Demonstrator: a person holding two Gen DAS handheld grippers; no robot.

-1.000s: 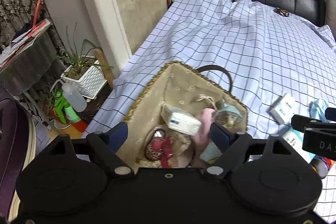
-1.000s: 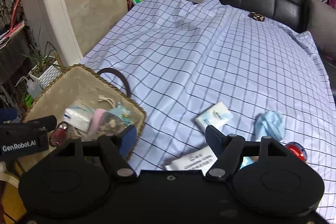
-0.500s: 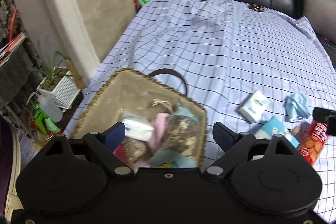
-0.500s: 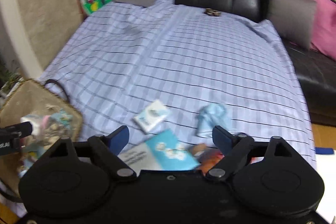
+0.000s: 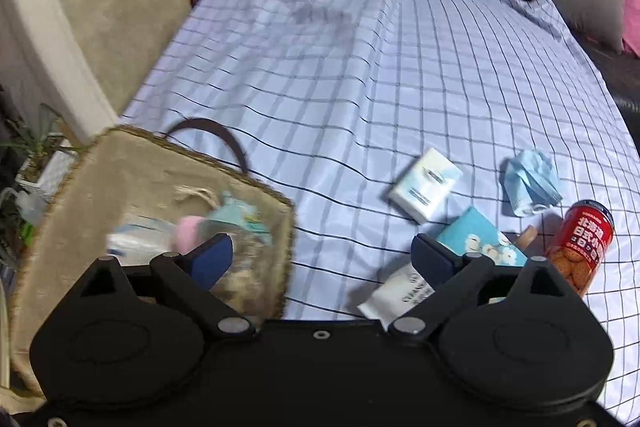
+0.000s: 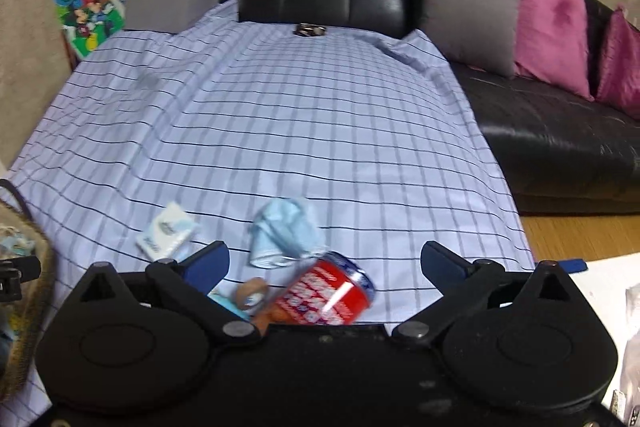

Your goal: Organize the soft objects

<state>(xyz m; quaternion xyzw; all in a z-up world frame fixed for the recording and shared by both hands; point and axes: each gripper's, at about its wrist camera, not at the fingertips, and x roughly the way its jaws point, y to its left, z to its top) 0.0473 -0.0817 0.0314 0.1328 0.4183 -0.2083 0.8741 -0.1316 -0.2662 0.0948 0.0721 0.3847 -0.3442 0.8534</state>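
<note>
Left wrist view, basket point(image 5: 152, 183) contents blurred

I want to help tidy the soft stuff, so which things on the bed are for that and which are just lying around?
For the tidying:
- woven basket
- crumpled blue mask
- small tissue pack
- blue tissue pack
- white wipes pack

Just lying about:
- red biscuit can, hard rather than soft
- grey box
- cartoon picture
- cushions
</note>
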